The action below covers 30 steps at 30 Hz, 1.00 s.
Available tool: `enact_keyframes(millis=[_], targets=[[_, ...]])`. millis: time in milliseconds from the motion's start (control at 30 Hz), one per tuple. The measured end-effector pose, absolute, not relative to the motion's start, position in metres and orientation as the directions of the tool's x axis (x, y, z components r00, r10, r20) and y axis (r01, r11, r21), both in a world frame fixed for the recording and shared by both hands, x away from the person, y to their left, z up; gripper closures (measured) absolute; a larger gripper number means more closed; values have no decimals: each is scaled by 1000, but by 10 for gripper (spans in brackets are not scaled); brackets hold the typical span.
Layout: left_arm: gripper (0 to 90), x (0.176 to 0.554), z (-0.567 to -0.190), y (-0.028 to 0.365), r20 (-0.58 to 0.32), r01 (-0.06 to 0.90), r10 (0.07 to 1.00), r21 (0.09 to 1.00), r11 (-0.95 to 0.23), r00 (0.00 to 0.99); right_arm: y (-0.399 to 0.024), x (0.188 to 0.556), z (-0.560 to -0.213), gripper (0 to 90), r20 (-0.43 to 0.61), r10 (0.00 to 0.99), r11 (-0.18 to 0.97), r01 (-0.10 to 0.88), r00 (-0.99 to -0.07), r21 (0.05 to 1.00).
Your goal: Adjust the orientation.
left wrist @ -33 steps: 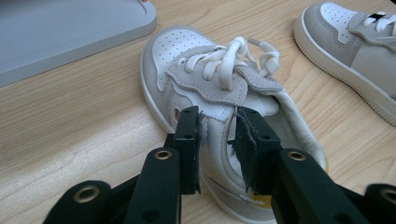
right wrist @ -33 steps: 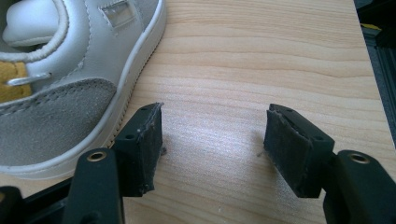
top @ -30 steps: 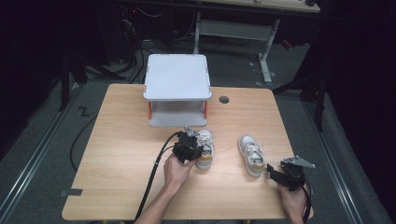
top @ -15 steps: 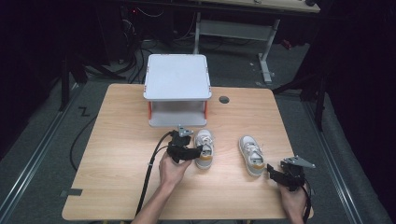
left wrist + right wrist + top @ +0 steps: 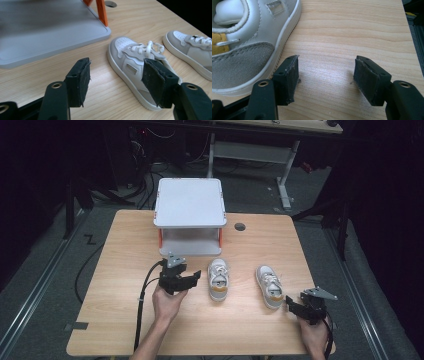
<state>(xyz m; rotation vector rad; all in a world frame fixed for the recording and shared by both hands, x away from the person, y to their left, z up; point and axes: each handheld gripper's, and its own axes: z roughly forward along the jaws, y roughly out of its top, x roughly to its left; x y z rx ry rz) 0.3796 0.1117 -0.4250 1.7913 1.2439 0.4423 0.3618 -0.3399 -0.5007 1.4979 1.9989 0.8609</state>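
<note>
My left gripper [image 5: 192,279] had just been opening its jaws, and they stood apart with nothing between them, just beside the small white-and-grey laced sneaker [image 5: 218,279] that sat upright on the pale wooden table [image 5: 115,320], its toe toward the rack. In the left gripper view one black pad [image 5: 156,82] overlapped that shoe's heel side, but I judged it to be in front of the shoe rather than pressing on it. My right gripper [image 5: 295,306] rested near the table's front right corner, jaws likewise apart and empty, just beside the heel of the second matching sneaker [image 5: 269,285], whose grey suede heel showed at the left of the right gripper view. To do this step well, I reckoned I should draw the left gripper straight off so as not to nudge the first shoe askew, then take the second by its heel collar, away from the loose white laces [image 5: 143,48]. The grey two-tier plastic rack with orange posts [image 5: 189,215] stood close behind the first shoe; its lower shelf edge and post could catch a pad. A round cable hole [image 5: 240,226] lay beyond, out of the way.
</note>
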Motion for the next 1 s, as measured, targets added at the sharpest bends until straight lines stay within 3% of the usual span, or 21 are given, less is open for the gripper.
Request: enact_keyframes(millis=[1000], targets=[[376, 353, -455, 183, -238, 593, 928, 805, 23, 287, -339, 362, -500, 390, -18, 960, 203, 648, -280, 735]])
